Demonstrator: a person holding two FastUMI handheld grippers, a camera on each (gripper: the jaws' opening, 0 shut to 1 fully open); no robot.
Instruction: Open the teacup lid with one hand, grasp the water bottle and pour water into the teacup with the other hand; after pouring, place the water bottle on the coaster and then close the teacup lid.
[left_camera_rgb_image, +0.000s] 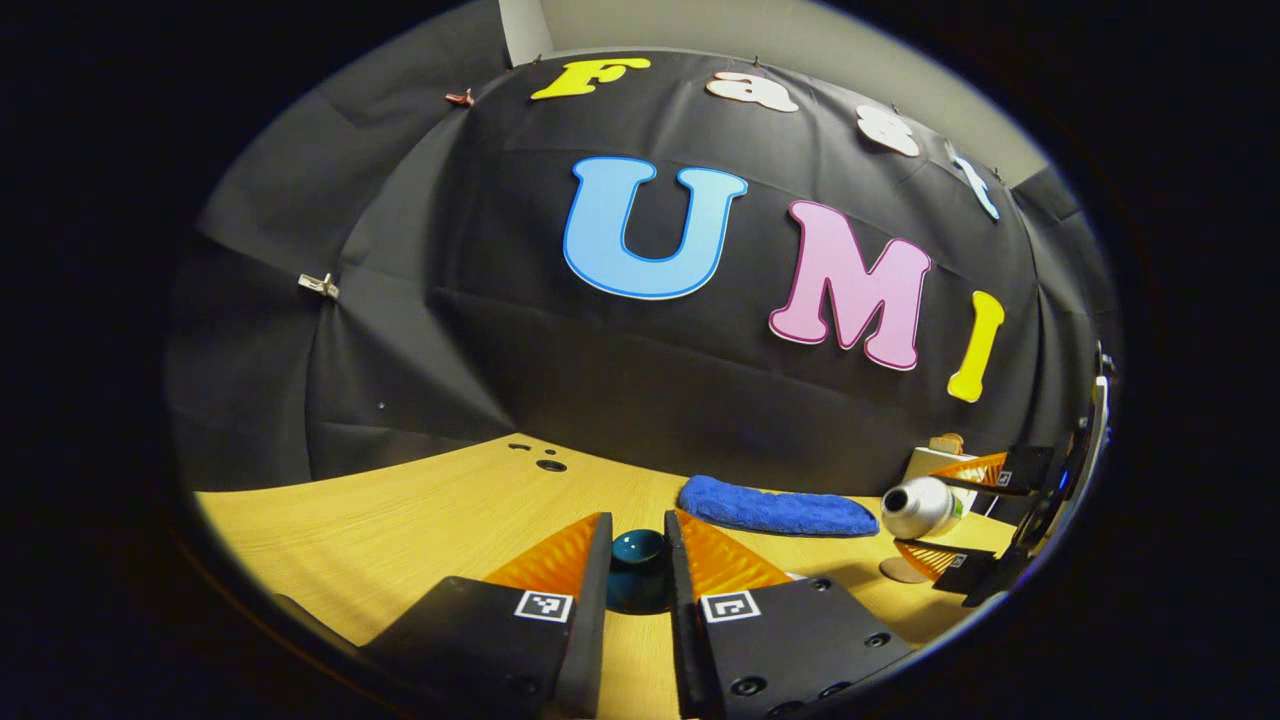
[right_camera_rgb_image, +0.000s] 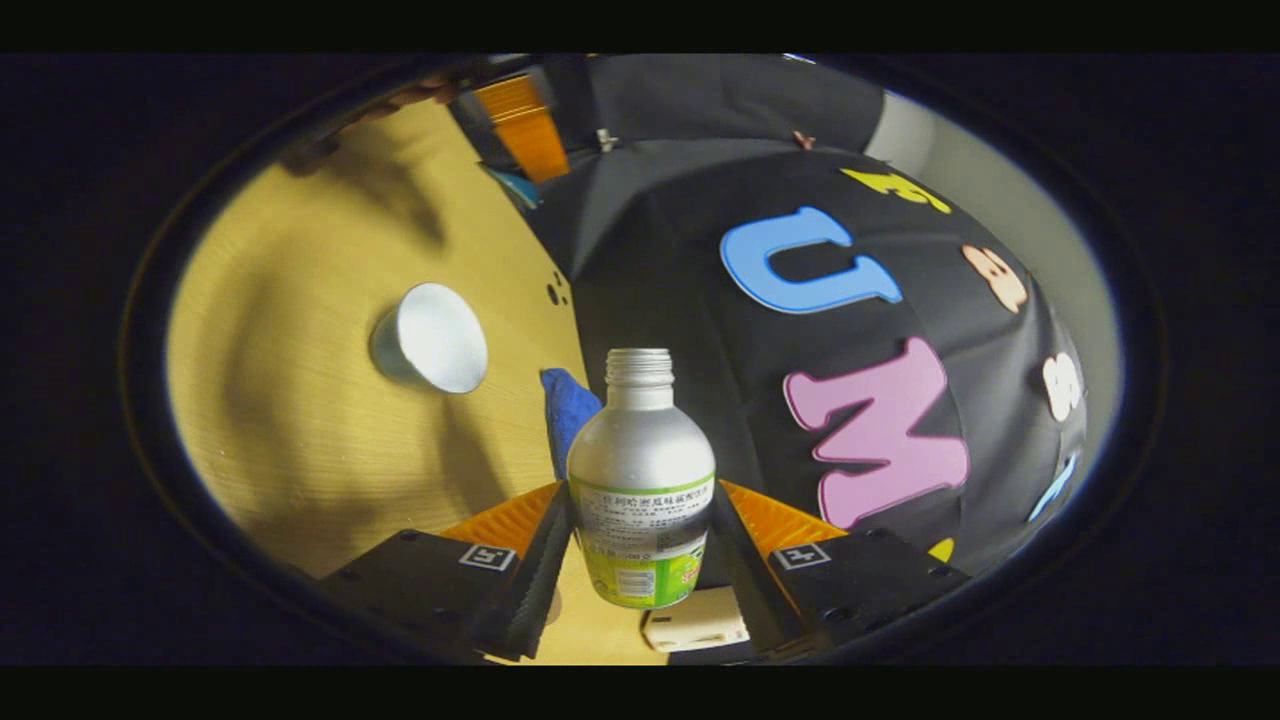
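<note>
A dark teal teacup lid (left_camera_rgb_image: 638, 562) sits between the fingers of my left gripper (left_camera_rgb_image: 638, 520), which is shut on it and holds it above the wooden table (left_camera_rgb_image: 400, 520). In the right gripper view, my right gripper (right_camera_rgb_image: 640, 492) is shut on a silver water bottle (right_camera_rgb_image: 640, 440) with a green label and no cap. The bottle (left_camera_rgb_image: 915, 508) lies tilted over, its mouth towards the left gripper. The teacup (right_camera_rgb_image: 430, 338) stands open on the table (right_camera_rgb_image: 300, 430), pale inside. The left gripper (right_camera_rgb_image: 520, 120) hangs farther off with the lid (right_camera_rgb_image: 515, 187).
A blue cloth (left_camera_rgb_image: 775, 508) lies along the back of the table by the wall, also seen past the bottle (right_camera_rgb_image: 568, 405). A small round coaster (left_camera_rgb_image: 905, 570) lies under the right gripper. A white box (right_camera_rgb_image: 695, 620) stands near the table's edge.
</note>
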